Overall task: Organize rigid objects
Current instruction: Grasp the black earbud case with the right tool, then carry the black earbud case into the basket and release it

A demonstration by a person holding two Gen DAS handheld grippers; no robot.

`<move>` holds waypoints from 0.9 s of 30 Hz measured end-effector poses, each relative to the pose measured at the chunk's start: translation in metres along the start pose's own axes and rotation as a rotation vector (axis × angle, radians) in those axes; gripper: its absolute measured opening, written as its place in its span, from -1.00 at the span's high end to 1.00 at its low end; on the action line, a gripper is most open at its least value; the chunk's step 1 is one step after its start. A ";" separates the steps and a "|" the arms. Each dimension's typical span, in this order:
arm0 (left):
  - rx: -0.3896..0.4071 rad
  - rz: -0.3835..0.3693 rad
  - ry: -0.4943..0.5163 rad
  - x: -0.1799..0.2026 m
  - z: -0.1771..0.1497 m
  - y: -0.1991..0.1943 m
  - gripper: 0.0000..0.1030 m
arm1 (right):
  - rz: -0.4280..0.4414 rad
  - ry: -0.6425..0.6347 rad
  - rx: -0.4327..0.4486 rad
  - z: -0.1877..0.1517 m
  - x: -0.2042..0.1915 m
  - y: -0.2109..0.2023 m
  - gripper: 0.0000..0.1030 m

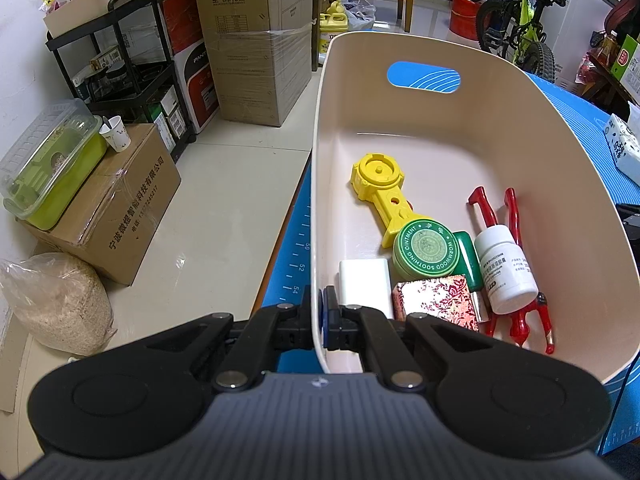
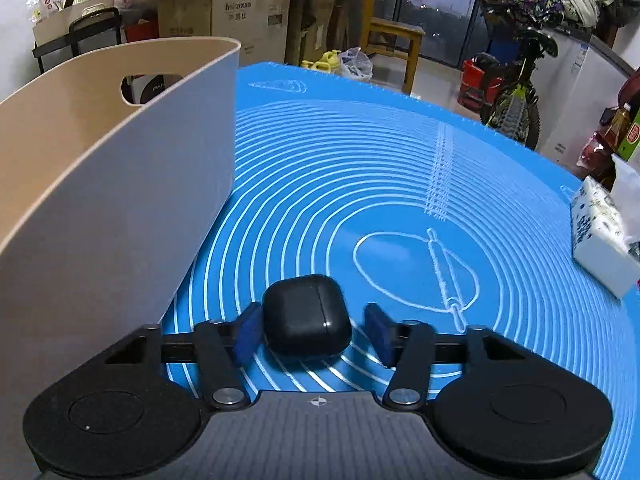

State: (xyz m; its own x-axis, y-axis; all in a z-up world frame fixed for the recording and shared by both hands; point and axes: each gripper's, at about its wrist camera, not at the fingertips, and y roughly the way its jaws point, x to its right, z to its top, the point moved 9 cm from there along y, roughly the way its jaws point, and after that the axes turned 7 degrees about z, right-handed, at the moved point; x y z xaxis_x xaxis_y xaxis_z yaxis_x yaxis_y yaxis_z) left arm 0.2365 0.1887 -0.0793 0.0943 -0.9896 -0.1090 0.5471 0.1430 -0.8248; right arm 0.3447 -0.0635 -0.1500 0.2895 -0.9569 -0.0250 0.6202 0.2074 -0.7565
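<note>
My left gripper (image 1: 321, 316) is shut on the near left wall of a cream plastic bin (image 1: 320, 184), one finger inside and one outside. In the bin lie a yellow plastic tool (image 1: 384, 192), a green ointment tin (image 1: 427, 249), a white bottle (image 1: 505, 268), red-handled pliers (image 1: 516, 216), a white block (image 1: 365, 284) and a red patterned box (image 1: 436, 300). My right gripper (image 2: 312, 330) is open around a black earbud case (image 2: 306, 316) on the blue mat (image 2: 360, 184). The left pad touches or nearly touches the case; the right pad stands apart. The bin (image 2: 100, 200) stands just left.
A white tissue pack (image 2: 604, 240) lies at the mat's right edge, and shows in the left wrist view (image 1: 624, 144) too. Off the table to the left are cardboard boxes (image 1: 116, 216), a black shelf cart (image 1: 120, 60) and a sack of grain (image 1: 56, 304). A bicycle (image 2: 516, 88) stands behind.
</note>
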 end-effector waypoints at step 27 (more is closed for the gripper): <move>-0.001 -0.002 -0.001 0.001 0.000 0.000 0.91 | 0.125 -0.064 0.292 0.062 -0.085 -0.130 0.06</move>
State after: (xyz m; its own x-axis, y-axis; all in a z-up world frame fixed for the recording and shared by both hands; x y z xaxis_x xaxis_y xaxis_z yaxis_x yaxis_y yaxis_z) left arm 0.2367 0.1879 -0.0795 0.0945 -0.9898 -0.1066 0.5466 0.1410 -0.8254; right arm 0.2849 0.0032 -0.0087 0.4161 -0.9075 -0.0573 0.7574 0.3808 -0.5304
